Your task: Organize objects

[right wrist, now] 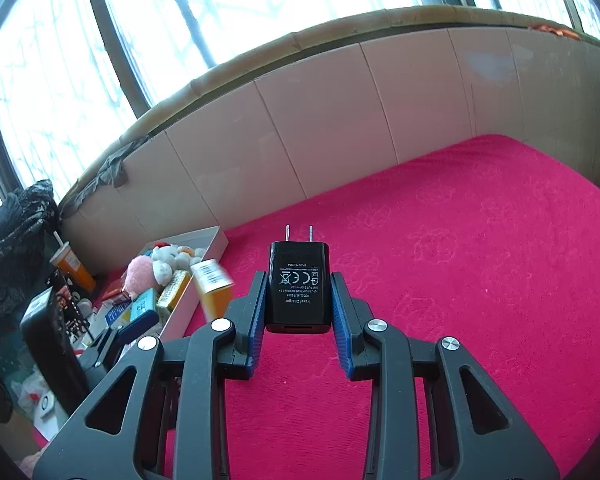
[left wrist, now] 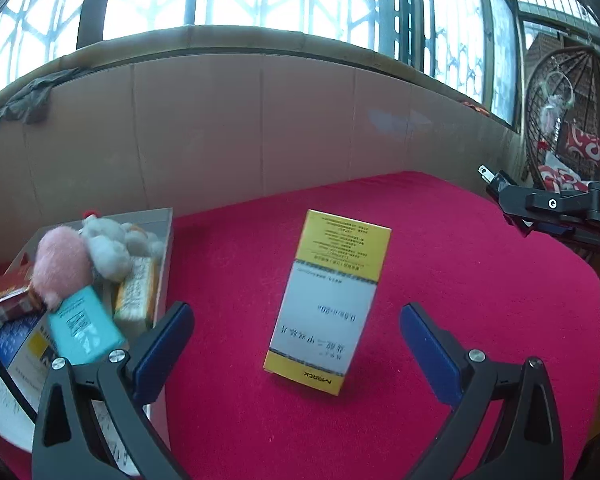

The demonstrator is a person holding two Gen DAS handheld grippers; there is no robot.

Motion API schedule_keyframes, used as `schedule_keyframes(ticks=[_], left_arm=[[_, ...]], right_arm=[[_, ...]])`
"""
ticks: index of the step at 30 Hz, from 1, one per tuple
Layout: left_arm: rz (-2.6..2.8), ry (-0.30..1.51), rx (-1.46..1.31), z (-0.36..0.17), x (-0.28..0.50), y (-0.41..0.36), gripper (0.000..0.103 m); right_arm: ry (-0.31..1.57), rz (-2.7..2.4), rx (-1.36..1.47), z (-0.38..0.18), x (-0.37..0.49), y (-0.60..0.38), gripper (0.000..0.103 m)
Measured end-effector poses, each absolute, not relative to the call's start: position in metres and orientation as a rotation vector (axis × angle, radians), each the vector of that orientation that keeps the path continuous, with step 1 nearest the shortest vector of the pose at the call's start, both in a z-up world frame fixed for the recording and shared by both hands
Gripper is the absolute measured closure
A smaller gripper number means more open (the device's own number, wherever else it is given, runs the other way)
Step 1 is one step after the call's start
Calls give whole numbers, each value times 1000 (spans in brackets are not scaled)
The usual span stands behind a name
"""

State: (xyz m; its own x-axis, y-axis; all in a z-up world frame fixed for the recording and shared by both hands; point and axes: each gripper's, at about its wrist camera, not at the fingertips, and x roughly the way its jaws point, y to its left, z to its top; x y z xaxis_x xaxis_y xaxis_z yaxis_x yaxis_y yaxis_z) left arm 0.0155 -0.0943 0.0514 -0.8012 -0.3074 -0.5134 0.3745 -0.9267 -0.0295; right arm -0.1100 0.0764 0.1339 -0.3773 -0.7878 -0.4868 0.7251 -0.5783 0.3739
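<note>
A yellow and white medicine box (left wrist: 328,300) stands tilted on the red cloth (left wrist: 460,280), just beyond my left gripper (left wrist: 296,312). That gripper is open wide and its blue pads do not touch the box. In the right wrist view the same box (right wrist: 214,284) is blurred, beside the white tray (right wrist: 216,248). My right gripper (right wrist: 299,275) is shut on a black travel charger (right wrist: 299,292), prongs pointing away. In the left wrist view the right gripper (left wrist: 512,200) with the charger (left wrist: 498,180) hangs at the far right.
The white tray (left wrist: 168,236) at the left holds a pink plush (left wrist: 60,264), a grey plush (left wrist: 108,248), a teal box (left wrist: 84,328) and several other boxes. A cardboard wall (left wrist: 260,128) backs the cloth. A black bag (right wrist: 16,232) and an orange bottle (right wrist: 72,264) stand left of the tray.
</note>
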Motion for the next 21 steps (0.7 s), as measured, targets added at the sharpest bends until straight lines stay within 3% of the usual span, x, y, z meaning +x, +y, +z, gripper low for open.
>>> schedule_keyframes(ticks=[5, 12, 19, 21], left_arm=[[-2714, 184, 863, 45, -6, -100, 0], [-2726, 42, 1071, 32, -54, -94, 0], [-2612, 67, 1297, 1, -90, -102, 0], [-2630, 136, 1290, -1, -85, -107, 8]], right_arm=[[-148, -2039, 814, 128, -118, 81, 74], [-194, -2046, 839, 122, -132, 91, 74], [-220, -2036, 850, 121, -137, 97, 74], [-224, -2037, 847, 121, -138, 100, 74]])
